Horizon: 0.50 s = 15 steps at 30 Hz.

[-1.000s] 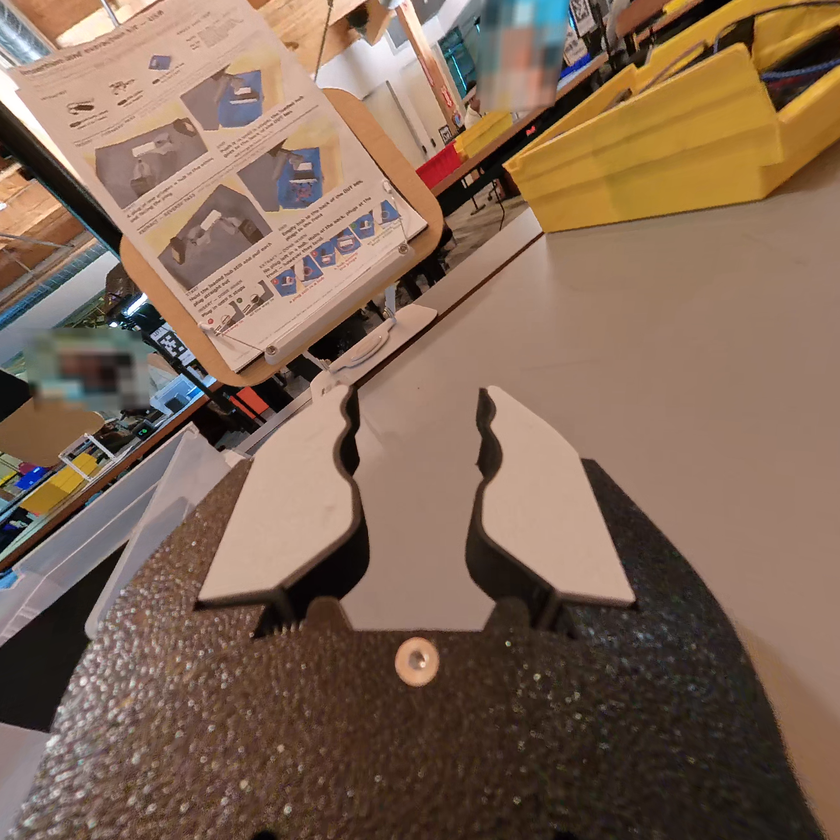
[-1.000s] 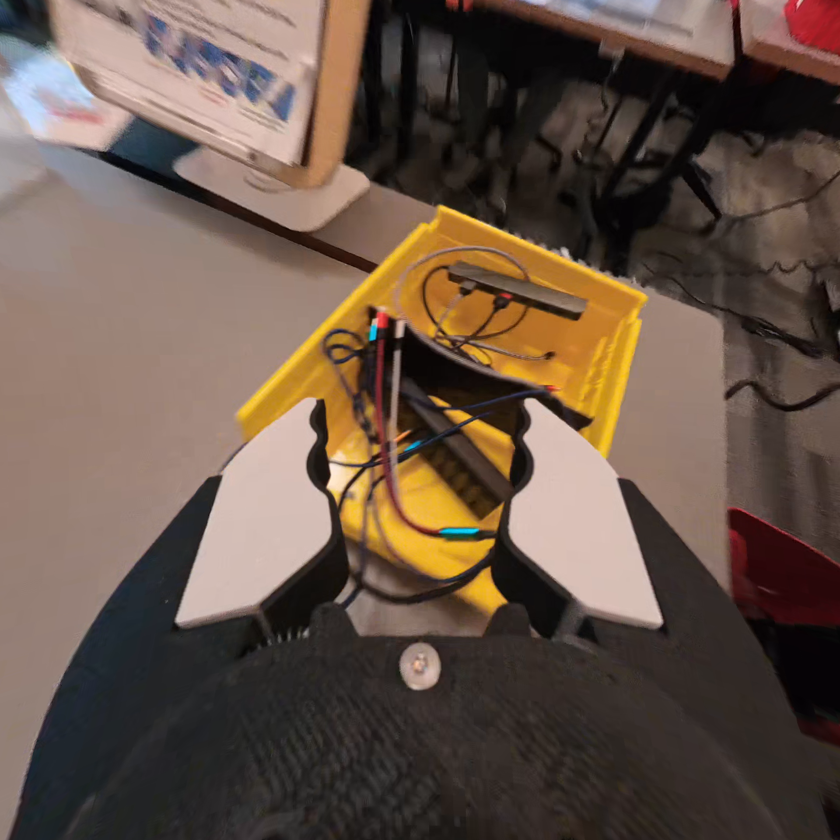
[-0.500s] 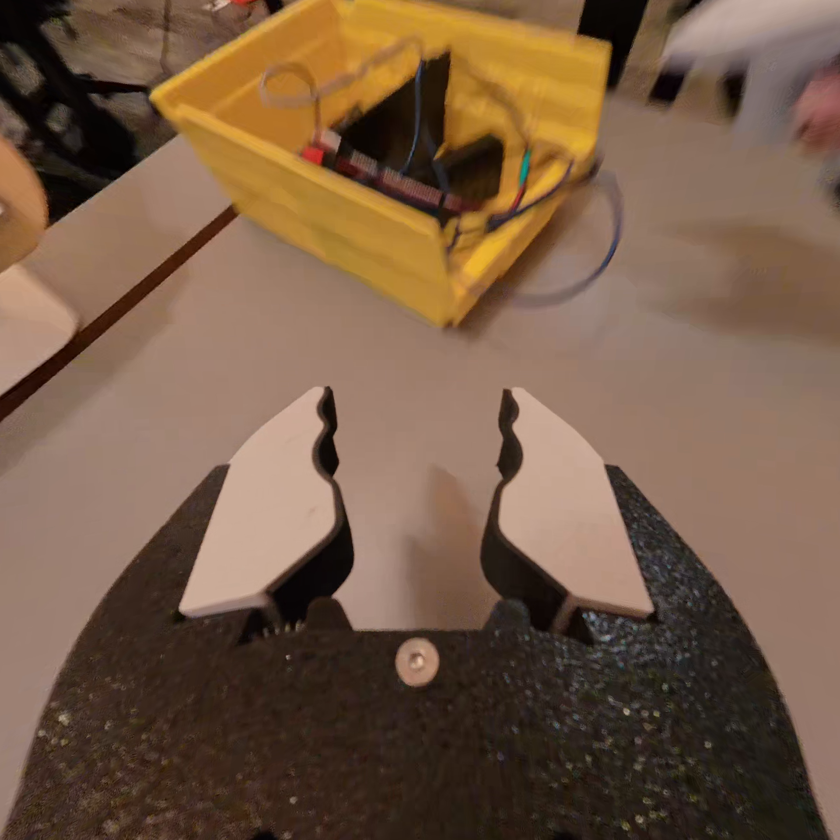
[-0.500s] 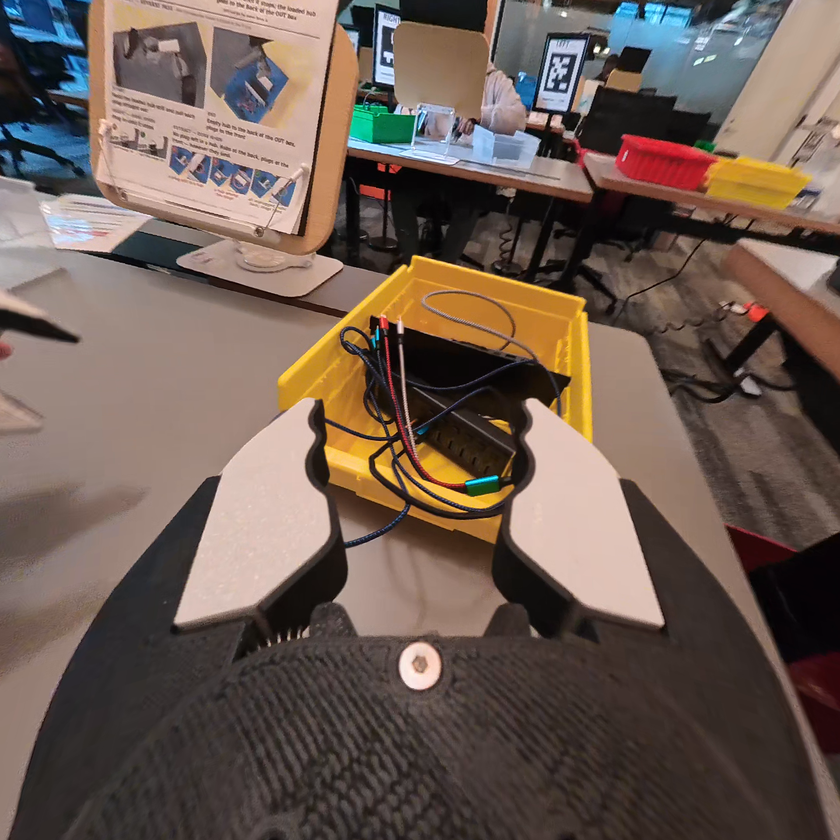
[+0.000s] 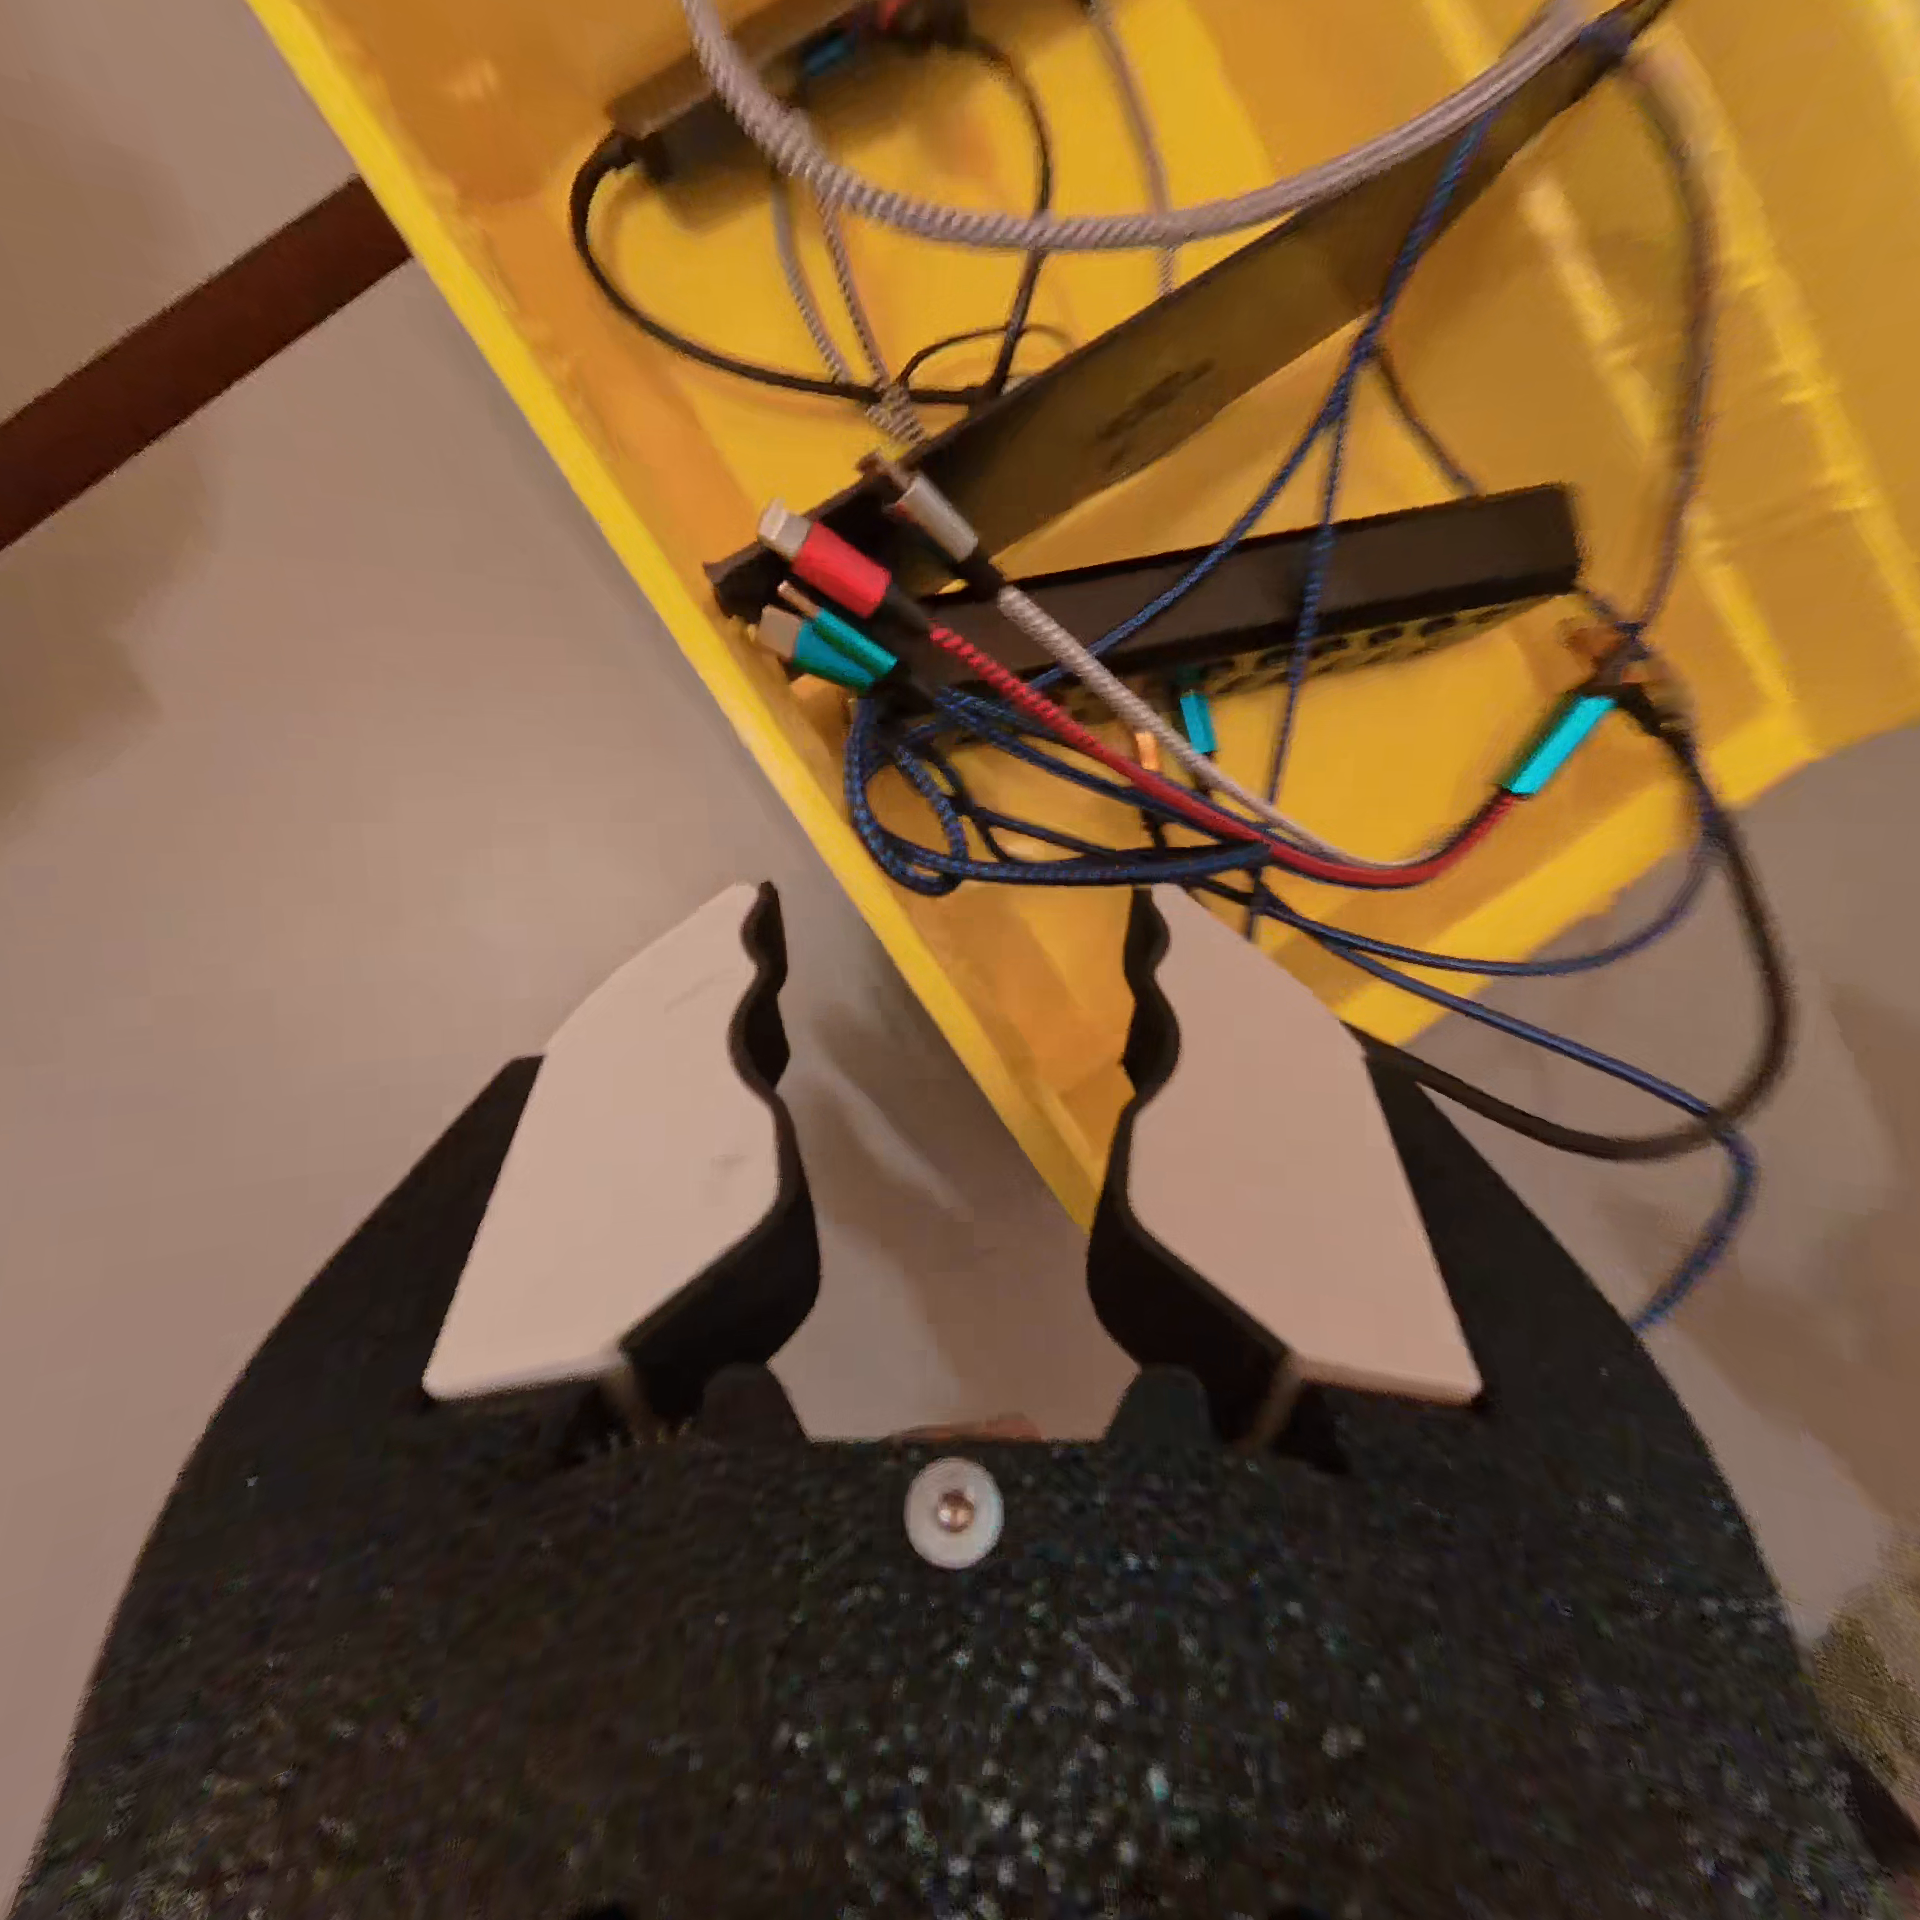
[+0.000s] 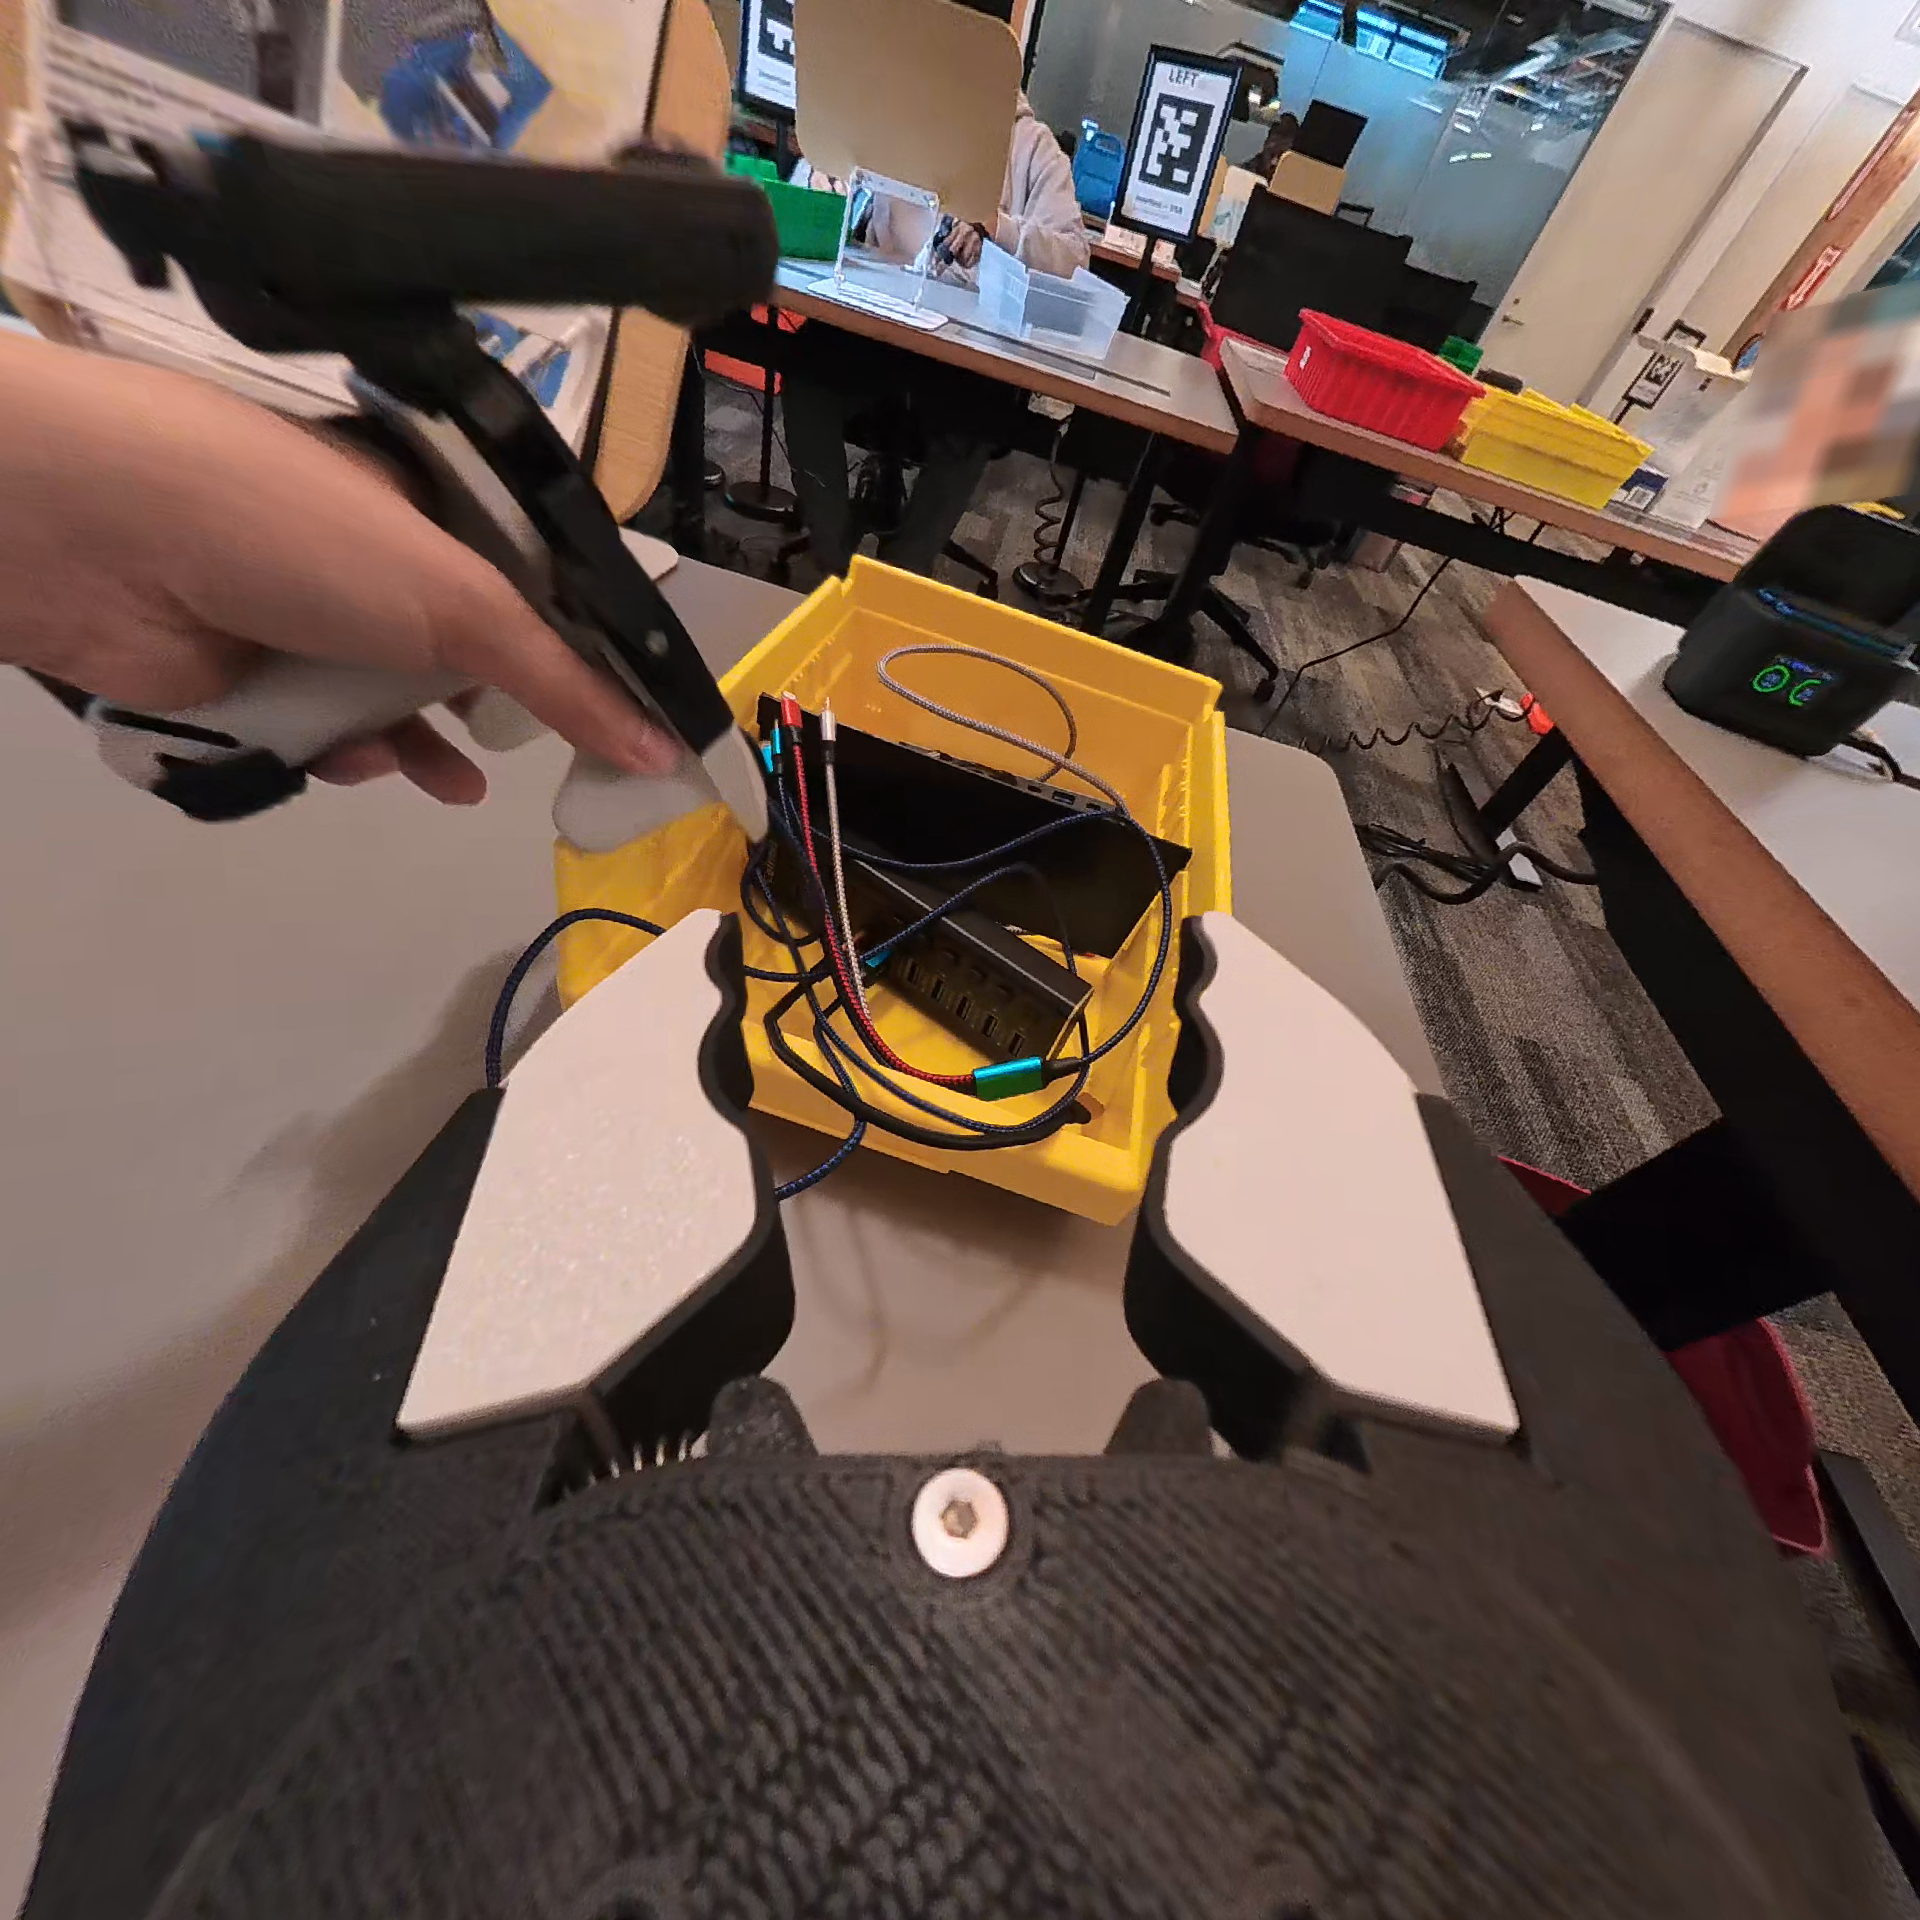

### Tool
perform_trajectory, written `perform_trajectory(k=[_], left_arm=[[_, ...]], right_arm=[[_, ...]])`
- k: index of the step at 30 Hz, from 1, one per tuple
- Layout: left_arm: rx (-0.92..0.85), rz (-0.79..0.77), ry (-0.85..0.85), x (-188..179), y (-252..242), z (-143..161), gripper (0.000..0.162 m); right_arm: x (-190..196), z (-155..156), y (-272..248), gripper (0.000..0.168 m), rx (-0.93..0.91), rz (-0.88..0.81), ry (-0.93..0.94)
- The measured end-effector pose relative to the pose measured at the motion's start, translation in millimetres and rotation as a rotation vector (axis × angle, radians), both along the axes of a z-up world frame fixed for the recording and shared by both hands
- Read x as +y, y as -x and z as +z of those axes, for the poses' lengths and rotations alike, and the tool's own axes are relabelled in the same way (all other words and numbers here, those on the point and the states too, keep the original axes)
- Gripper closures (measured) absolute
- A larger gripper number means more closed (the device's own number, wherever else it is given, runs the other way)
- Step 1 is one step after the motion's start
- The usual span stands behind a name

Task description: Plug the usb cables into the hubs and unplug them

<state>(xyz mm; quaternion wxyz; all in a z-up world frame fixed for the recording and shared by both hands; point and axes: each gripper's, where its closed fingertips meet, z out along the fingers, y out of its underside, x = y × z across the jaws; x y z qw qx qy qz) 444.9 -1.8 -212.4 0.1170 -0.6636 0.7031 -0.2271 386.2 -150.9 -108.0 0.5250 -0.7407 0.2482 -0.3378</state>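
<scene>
Cables and black hubs are sitting tangled in the yellow bin at frame center. Left gripper is hanging wide over its near corner, probably to pick a plug. Right gripper is waiting wide, holding nothing.

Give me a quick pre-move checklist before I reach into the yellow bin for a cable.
1. Left hand-held gripper open, nothing between its fingers: ok.
2. Right hand-held gripper open, empty: ok.
3. Yellow bin on the table: ok.
4. Cables untangled: not ok; red cable, grey cable and blue cable cross each other.
5. Cables all inside the bin: not ok; blue cable hangs over the front rim.
6. Free ports on the black hub: cannot tell.
</scene>
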Motion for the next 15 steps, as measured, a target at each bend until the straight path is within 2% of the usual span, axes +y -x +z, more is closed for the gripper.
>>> perform_trajectory(k=[1, 2, 4, 6, 7, 8, 11, 15], left_arm=[[0.026, 0.016, -0.020, 2.4, -1.2, -8.9, 0.092], [0.045, 0.038, -0.020, 3.0, -2.2, -16.7, 0.097], [0.070, 0.070, -0.005, 2.6, -3.1, -32.4, 0.110], [0.087, 0.076, 0.007, 2.1, -1.0, -47.0, 0.135], [0.060, 0.080, -0.034, 8.0, -2.4, -49.1, 0.139], [0.035, 0.075, -0.081, 14.3, -3.6, -48.0, 0.140], [0.025, 0.049, -0.072, 22.2, 5.4, -47.4, 0.143], [0.033, -0.064, -0.086, 45.3, 44.6, -47.6, 0.144]], right_arm=[[0.8, 0.1, 0.5, 0.089, -0.004, 0.001, 0.006], [2.2, -0.2, 1.4, 0.089, -0.005, 0.007, 0.011], [4.3, -0.7, 3.0, 0.089, -0.002, 0.016, 0.015], [5.1, 0.1, 3.7, 0.089, -0.005, 0.020, 0.017], [5.7, 0.7, 4.1, 0.090, -0.006, 0.024, 0.013], [6.4, 0.8, 4.5, 0.090, -0.006, 0.028, 0.010], [7.6, 0.8, 5.5, 0.090, -0.005, 0.041, 0.010], [10.1, 4.5, 9.0, 0.091, -0.002, 0.065, -0.010]])
